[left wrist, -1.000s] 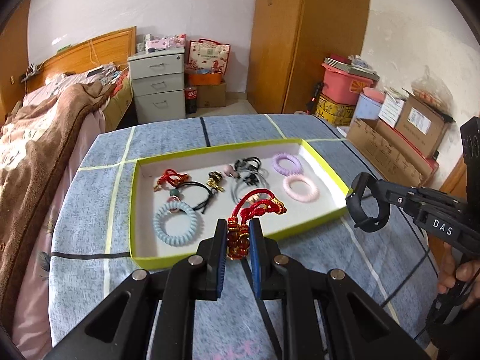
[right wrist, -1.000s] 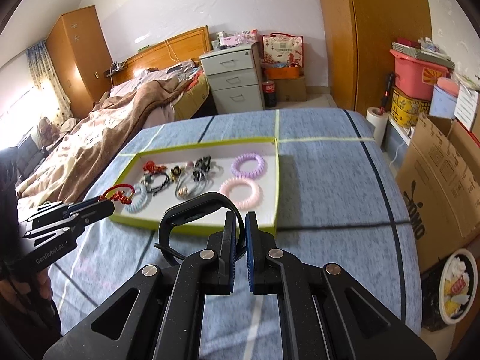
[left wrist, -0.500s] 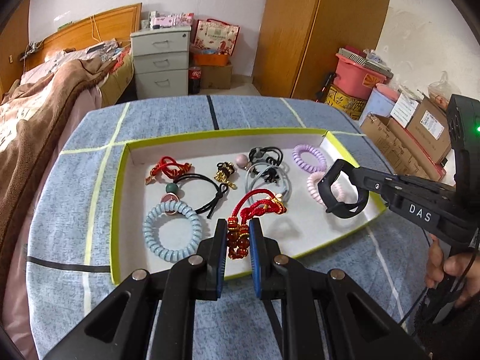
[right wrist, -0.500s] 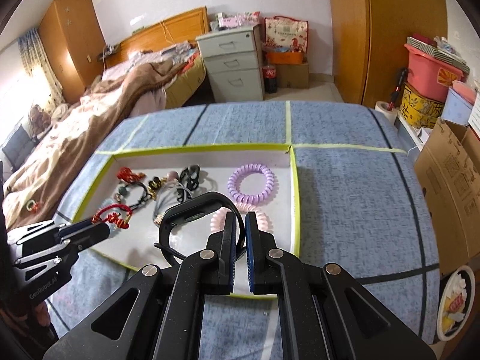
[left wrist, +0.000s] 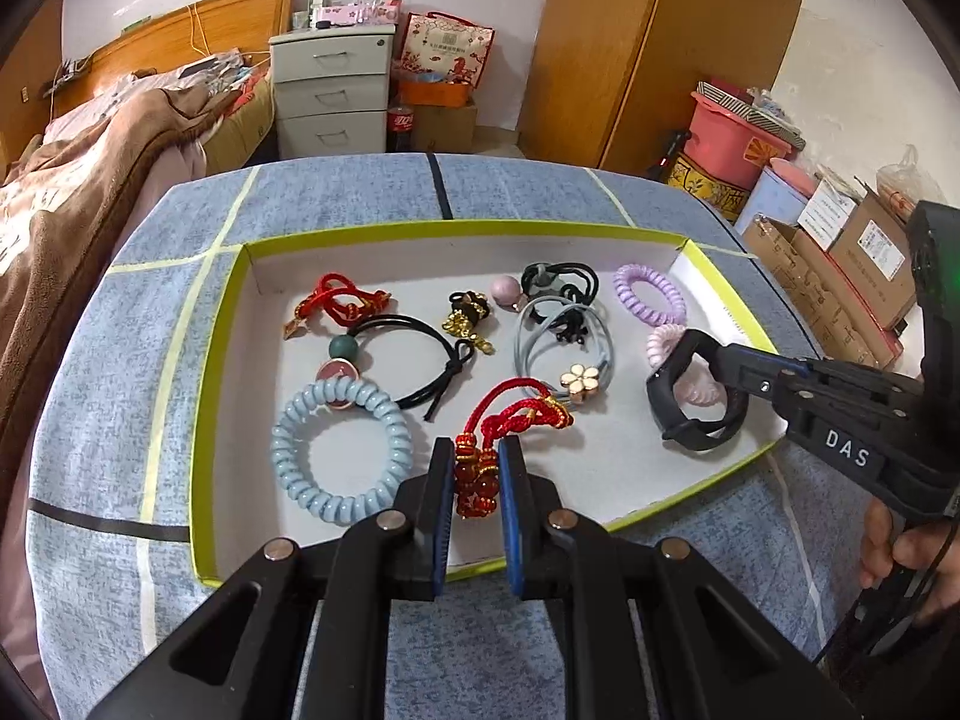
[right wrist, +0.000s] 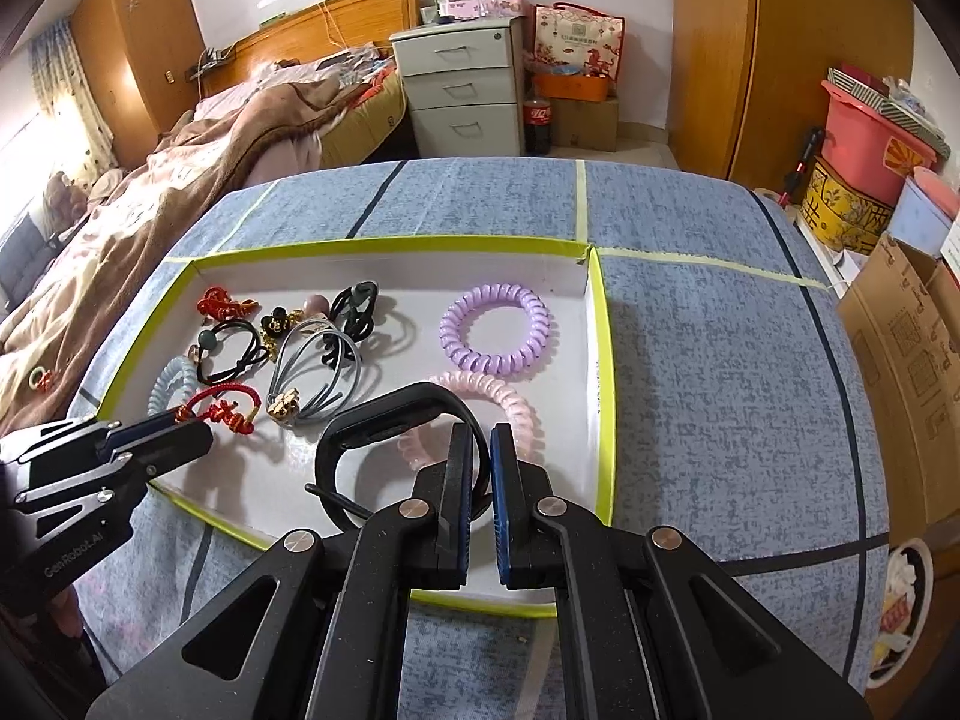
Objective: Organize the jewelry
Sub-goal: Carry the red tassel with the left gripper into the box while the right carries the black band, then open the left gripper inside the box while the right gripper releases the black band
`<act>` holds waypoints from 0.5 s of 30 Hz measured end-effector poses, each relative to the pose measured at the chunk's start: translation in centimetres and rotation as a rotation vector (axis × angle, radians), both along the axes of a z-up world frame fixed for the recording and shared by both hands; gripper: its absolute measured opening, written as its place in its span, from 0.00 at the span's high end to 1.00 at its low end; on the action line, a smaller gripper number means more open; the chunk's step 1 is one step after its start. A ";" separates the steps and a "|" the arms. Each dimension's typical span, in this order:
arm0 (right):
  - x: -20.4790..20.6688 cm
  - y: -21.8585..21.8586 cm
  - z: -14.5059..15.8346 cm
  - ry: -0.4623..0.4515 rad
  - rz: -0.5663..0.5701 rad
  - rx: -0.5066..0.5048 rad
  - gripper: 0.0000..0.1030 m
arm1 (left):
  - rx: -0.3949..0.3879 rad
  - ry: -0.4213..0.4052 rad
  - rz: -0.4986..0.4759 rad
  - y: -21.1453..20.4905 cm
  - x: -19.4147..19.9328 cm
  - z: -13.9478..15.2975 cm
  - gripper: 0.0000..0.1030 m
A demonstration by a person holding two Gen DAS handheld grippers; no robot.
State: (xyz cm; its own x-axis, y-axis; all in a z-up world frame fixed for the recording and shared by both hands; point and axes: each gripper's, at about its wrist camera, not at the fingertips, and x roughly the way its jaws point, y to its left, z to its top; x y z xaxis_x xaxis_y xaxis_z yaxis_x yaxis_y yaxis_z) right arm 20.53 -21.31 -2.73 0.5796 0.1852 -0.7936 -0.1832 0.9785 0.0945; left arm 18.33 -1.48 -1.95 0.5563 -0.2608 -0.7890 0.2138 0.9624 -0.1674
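Note:
A shallow white tray with a lime-green rim (left wrist: 216,360) (right wrist: 603,360) lies on the blue table. It holds several hair ties and bracelets. My left gripper (left wrist: 475,468) is shut on a red cord bracelet with red beads (left wrist: 510,420), held over the tray's near middle; it also shows in the right wrist view (right wrist: 225,408). My right gripper (right wrist: 480,450) is shut on a black wristband (right wrist: 384,426), held over the tray's right part above a pink spiral hair tie (right wrist: 498,396). The wristband also shows in the left wrist view (left wrist: 696,402).
In the tray lie a blue spiral tie (left wrist: 339,450), a purple spiral tie (right wrist: 495,327), grey ties with a flower charm (left wrist: 564,354) and black ties (left wrist: 420,360). A bed (right wrist: 180,138) is on the left, cardboard boxes (right wrist: 900,324) on the right.
Both grippers have moved forward over the tray, carrying the red bracelet and the black wristband with them. The tray now looks nearer and larger in both views.

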 end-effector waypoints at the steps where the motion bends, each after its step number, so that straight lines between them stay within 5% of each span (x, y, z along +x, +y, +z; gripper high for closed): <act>1: 0.0 0.0 0.0 0.001 -0.002 0.000 0.94 | -0.005 0.002 0.001 0.0 0.0 0.0 0.85; 15: 0.0 0.0 0.1 -0.006 -0.013 0.010 0.92 | 0.009 0.002 0.025 0.1 0.0 0.1 0.79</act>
State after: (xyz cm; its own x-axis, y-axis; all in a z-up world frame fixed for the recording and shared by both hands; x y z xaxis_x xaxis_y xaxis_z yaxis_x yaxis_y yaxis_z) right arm 20.57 -21.26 -2.67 0.5870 0.1856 -0.7880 -0.1714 0.9798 0.1032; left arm 18.35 -1.37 -1.85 0.5607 -0.2399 -0.7925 0.1894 0.9689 -0.1593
